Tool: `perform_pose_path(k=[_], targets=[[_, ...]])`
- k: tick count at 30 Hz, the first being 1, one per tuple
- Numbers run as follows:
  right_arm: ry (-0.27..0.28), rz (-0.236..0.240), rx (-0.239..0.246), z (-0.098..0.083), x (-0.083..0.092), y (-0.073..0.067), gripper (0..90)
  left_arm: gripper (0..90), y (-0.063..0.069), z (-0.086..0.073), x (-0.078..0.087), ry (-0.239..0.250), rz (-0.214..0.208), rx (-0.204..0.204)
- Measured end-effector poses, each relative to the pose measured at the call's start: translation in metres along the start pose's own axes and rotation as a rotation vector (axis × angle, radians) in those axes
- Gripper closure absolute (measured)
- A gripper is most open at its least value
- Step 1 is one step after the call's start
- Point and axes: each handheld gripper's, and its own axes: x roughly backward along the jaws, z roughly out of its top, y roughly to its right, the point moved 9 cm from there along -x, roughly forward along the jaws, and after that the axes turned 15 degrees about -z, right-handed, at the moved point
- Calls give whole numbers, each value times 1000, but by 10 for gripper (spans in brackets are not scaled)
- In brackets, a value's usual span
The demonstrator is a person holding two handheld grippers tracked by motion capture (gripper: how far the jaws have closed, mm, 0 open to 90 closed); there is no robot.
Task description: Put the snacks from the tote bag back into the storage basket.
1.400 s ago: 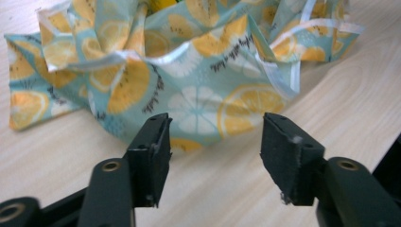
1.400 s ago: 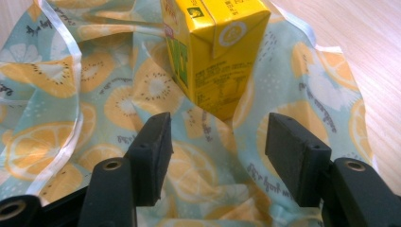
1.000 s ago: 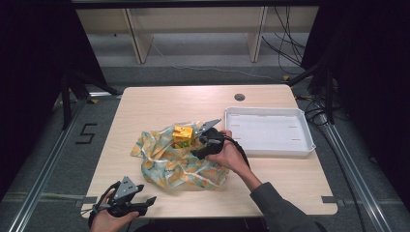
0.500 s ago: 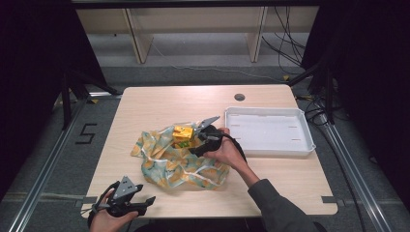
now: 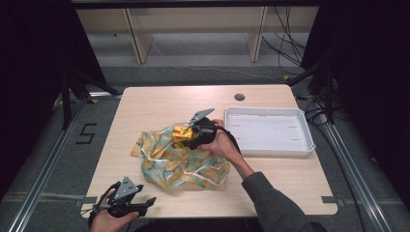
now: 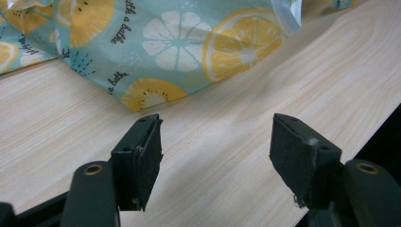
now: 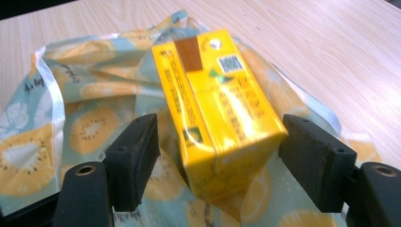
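At the near edge of the counter, left tongs in one hand, jaws wide apart, gripping nothing, only bare wood between them in the left gripper view. Just beyond, one crumpled cloth, pale blue with lemon and kiwi slices and a white hem, spread on the counter's middle. On the cloth's far part, one yellow carton, lying on its side. Right tongs around the carton, jaws just opened further; in the right gripper view the carton between the two pads, a clear gap at the left pad, the other side too close to tell, so no grip seen. Farther right, one white tray, shallow and rectangular, holding nothing. Counted: two tongs, one cloth, one carton, one tray.
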Motion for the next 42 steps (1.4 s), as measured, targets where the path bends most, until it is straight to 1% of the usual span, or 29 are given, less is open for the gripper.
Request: perform_pose_path(k=[1, 2, 4, 5, 7, 8, 9, 11, 14, 15, 16, 18, 19, 20, 21, 24, 25, 26, 27, 30, 31, 32, 33, 35, 36, 37, 38, 39, 42], targets=[[-7, 8, -7, 1, 0, -1, 326, 345, -1, 1, -1, 9, -2, -28], [-2, 11, 5, 3, 0, -2, 345, 345, -2, 1, -1, 7, -3, -27], [12, 5, 33, 6, 0, -3, 397, 345, 0, 0, -1, 11, -9, 7], [16, -7, 43, 6, 1, -3, 403, 348, 0, -1, 0, -13, -8, -8], [18, -29, 41, 8, 2, -6, 403, 349, -1, -1, 0, -12, -2, -12], [22, -35, 62, 8, 2, -5, 423, 349, -2, -1, 1, -14, 1, -16], [22, -36, 75, 8, 2, -5, 424, 349, -1, -1, 0, -11, 1, 0], [26, -36, 58, 8, 1, -7, 422, 349, -1, -1, 0, -10, -1, -11], [23, -44, 78, 9, -1, -7, 422, 349, -2, -2, -1, -10, 10, 0], [15, -38, 68, 9, -3, -8, 423, 349, -3, -1, 0, -11, 3, -20], [-1, -37, 74, 8, -6, -9, 423, 349, -2, -1, -1, -6, 3, -15], [-4, -38, 85, 8, -10, -10, 428, 349, -2, -1, 0, -8, 3, -12], [-3, -33, 89, 8, -12, -12, 431, 349, -5, -1, 0, -17, 12, -29], [-3, -33, 89, 8, -12, -12, 431, 348, -5, -1, 0, -17, 12, -29], [-24, -26, 88, 7, -14, -14, 432, 348, -4, 0, -1, -9, 4, -26], [-20, -28, 103, 7, -17, -14, 429, 348, -3, -3, 0, -24, 2, -25], [-16, -18, 102, 7, -20, -14, 428, 348, -4, -2, 0, -24, 3, -25], [-27, -9, 85, 6, -19, -15, 429, 348, -4, -2, 0, -24, 3, -25], [-25, -7, 96, 6, -20, -15, 429, 348, -2, -3, -1, -22, -1, -5], [-31, -4, 106, 5, -20, -14, 434, 347, -3, -3, -2, -19, 5, -15], [-24, -2, 105, 5, -21, -14, 476, 347, -7, -1, -2, -24, 11, -50], [-24, -2, 105, 5, -21, -14, 476, 347, -7, -1, -2, -24, 11, -50], [-25, 11, 106, 6, -19, -15, 501, 347, -3, -3, -2, -24, -1, -17], [-22, 24, 100, 6, -19, -15, 506, 346, -5, -4, -1, -47, 4, -31], [-17, 24, 98, 6, -19, -14, 507, 344, -4, -4, -2, -33, 1, -23], [-20, 21, 97, 6, -19, -14, 509, 344, -5, -5, 0, -50, 0, -33], [-21, 18, 101, 6, -18, -14, 510, 344, -4, -4, -2, -33, 1, -23], [-21, 18, 108, 6, -18, -14, 511, 344, -4, -5, -1, -47, 3, -29], [-30, 18, 103, 6, -16, -14, 515, 344, -4, -4, -1, -41, 4, -26]])
